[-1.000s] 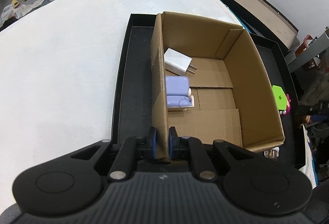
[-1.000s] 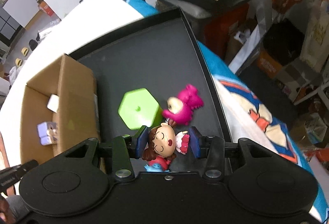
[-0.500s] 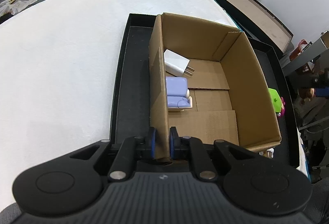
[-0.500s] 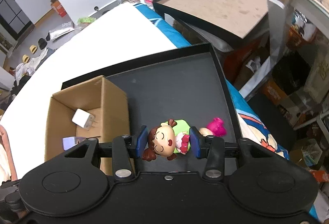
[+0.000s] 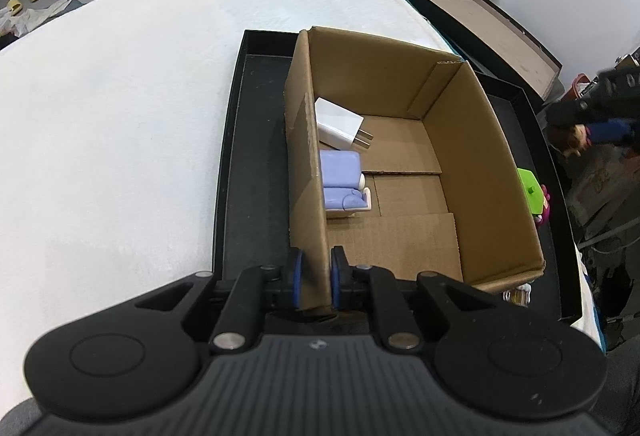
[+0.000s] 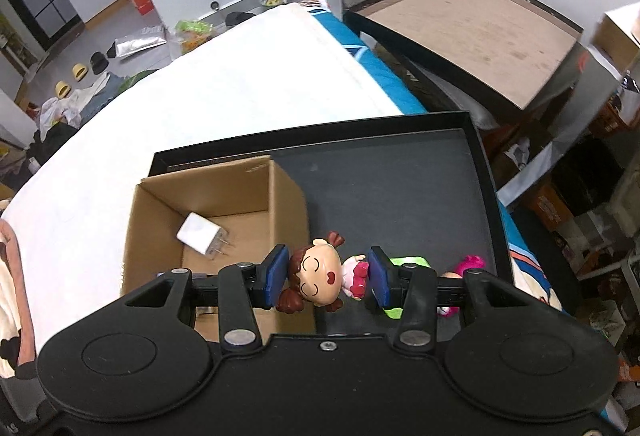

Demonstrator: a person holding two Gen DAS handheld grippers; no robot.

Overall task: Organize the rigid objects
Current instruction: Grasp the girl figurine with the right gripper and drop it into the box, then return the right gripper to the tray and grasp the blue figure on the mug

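Note:
An open cardboard box (image 5: 472, 172) (image 6: 288, 196) stands in a shallow black tray (image 5: 256, 164) (image 6: 400, 172) on a white surface. My left gripper (image 5: 316, 284) is shut on the box's near left wall. Inside the box lie a white plug adapter (image 5: 338, 124) (image 6: 198, 232) and a lilac toy sofa (image 5: 340, 180). My right gripper (image 6: 328, 278) is shut on a small doll figure (image 6: 320, 280) with brown pigtails, held in the air just right of the box's right wall. In the left wrist view, this gripper shows blurred at the far right (image 5: 584, 124).
A green hexagonal piece (image 5: 530, 186) (image 6: 408, 262) and a magenta toy (image 6: 472, 262) lie on the tray to the right of the box. A second black tray with a brown floor (image 6: 472, 20) sits beyond. Clutter fills the floor on the right.
My right gripper has lifted the doll off the tray and carried it leftward toward the box. The left gripper has kept its hold on the box wall.

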